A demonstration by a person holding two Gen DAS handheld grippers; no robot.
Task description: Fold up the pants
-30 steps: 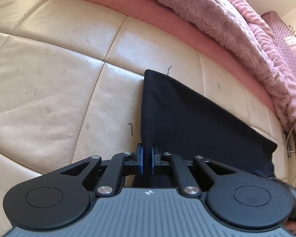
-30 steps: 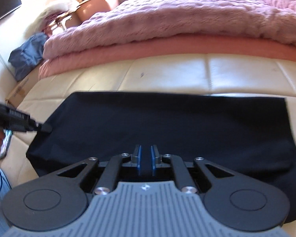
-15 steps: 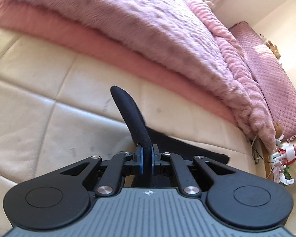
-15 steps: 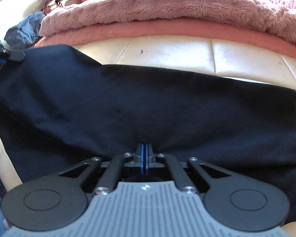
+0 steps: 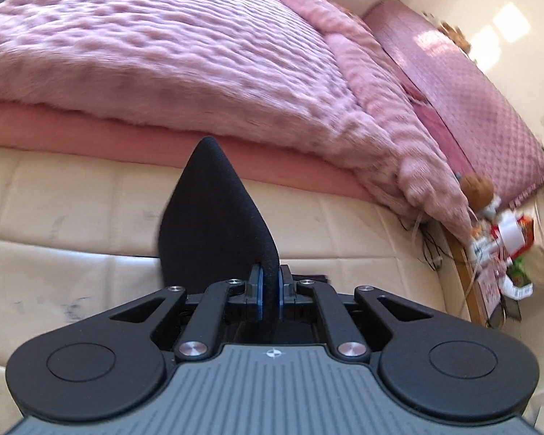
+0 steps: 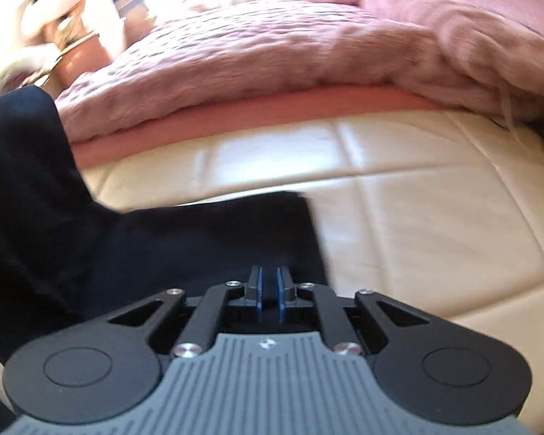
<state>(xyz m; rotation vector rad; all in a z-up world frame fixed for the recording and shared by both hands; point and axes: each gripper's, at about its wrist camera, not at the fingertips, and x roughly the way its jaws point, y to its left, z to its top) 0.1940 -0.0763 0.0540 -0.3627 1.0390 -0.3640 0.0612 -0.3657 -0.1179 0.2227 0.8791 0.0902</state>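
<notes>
We pinched the black pants in both our left gripper and right gripper, cloth rising toward twelve o'clock.

Left gripper and right gripper both tilt downward, jaws clamped on black cloth.

Bare cream cushion right; pink blanket heaped behind.
</notes>
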